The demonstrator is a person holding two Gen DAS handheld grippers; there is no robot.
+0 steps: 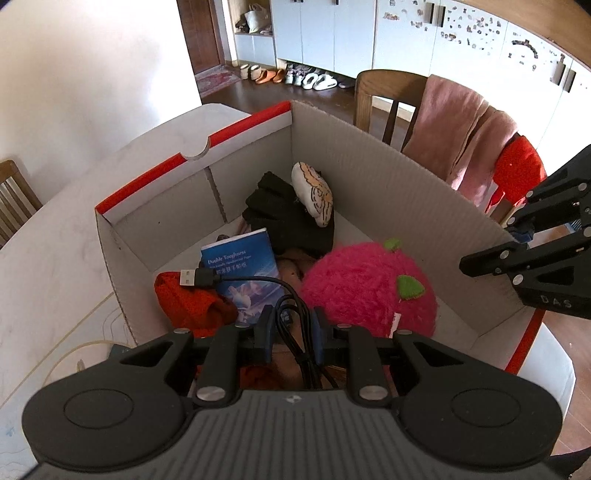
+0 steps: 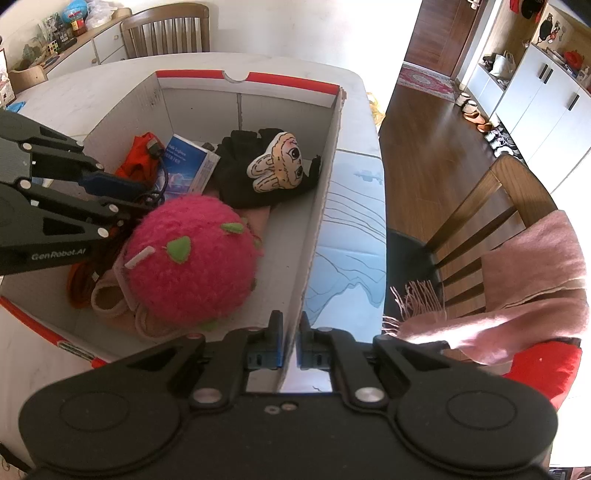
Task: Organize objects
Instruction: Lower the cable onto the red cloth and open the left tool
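An open white cardboard box [image 1: 369,166] with a red rim stands on the table. My left gripper [image 1: 293,325] hangs inside it, shut on a black USB cable [image 1: 258,278] whose plug [image 1: 188,277] lies over the orange-red cloth [image 1: 192,306]. Also in the box are a blue tissue pack [image 1: 243,266], a pink plush ball [image 1: 365,288], black gloves [image 1: 284,214] and a cartoon plush [image 1: 314,194]. My right gripper [image 2: 290,339] is shut on the box's side wall [image 2: 321,206]. From the right wrist, the left gripper [image 2: 147,197] shows beside the plush ball [image 2: 192,258].
The white table [image 1: 55,240] surrounds the box, with a blue-patterned mat [image 2: 347,236] to its right. A wooden chair draped with a pink scarf [image 2: 535,277] stands close to that side. Another chair [image 2: 166,29] is at the far edge.
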